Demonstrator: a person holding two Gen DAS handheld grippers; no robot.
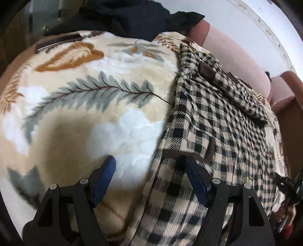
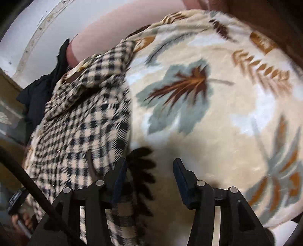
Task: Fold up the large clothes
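A black-and-cream checked shirt (image 1: 214, 121) lies partly folded on a leaf-patterned blanket (image 1: 85, 98); a sleeve lies across its front and the collar points away. My left gripper (image 1: 149, 164) is open, straddling the shirt's left edge near the hem, one finger over the blanket and one over the fabric. In the right wrist view the shirt (image 2: 85, 117) fills the left side on the blanket (image 2: 217, 123). My right gripper (image 2: 149, 166) is open just above the shirt's right edge, holding nothing. The right view is blurred.
A pile of dark clothes (image 1: 136, 17) lies at the blanket's far end, also in the right view (image 2: 41, 90). A pink sofa cushion (image 1: 236, 56) and a white wall (image 1: 255, 24) lie beyond the shirt. The other hand's gripper (image 1: 287, 189) shows at the right edge.
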